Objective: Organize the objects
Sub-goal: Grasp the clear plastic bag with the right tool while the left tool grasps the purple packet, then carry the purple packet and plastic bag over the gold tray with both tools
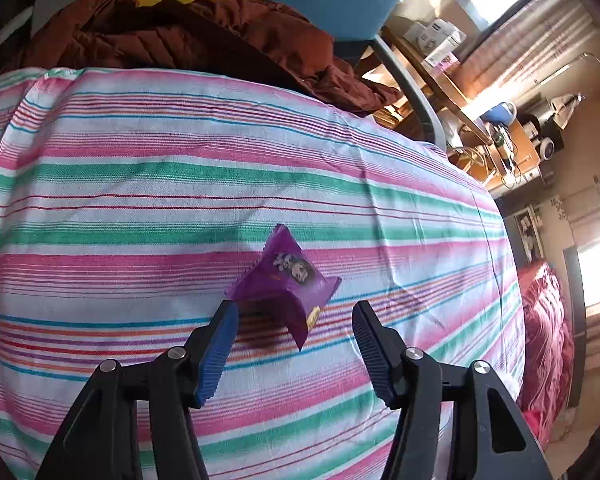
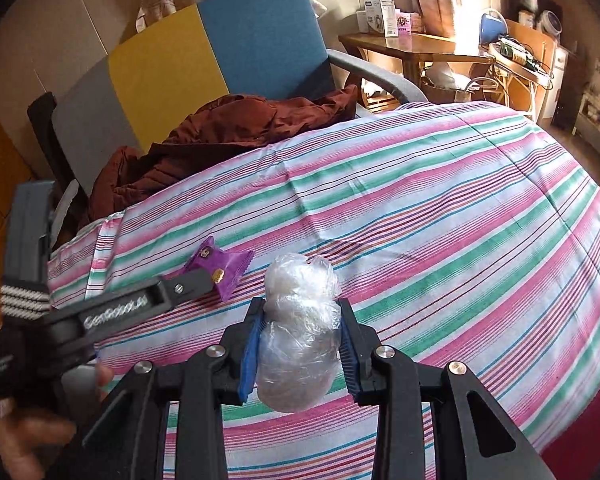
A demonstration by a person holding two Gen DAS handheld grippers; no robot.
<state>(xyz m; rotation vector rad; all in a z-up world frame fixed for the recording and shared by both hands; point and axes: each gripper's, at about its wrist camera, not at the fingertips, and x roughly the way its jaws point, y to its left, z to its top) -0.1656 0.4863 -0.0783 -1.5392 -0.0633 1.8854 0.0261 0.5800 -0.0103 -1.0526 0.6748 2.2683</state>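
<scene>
While my right gripper [image 2: 300, 316] is closed on a bundle of clear plastic wrap [image 2: 298, 344], with both blue pads pressing its sides, my left gripper [image 1: 294, 316] stands open with nothing between its fingers. The purple snack packet [image 1: 286, 280] is just in front of the left gripper's fingertips, on the striped bed cover [image 1: 140, 168] or barely above it; I cannot tell if the left fingertip touches its corner. From the right wrist view the same packet [image 2: 220, 266] is at the tip of the left gripper, near the edge of the bed. I judge the organizing is only at the middle: one thing is already picked up, the other is not yet grasped, and I see no box or tray where they must go. A brown jacket [image 2: 228, 132] lies on the chair [image 2: 220, 48] behind the bed, untouched.
</scene>
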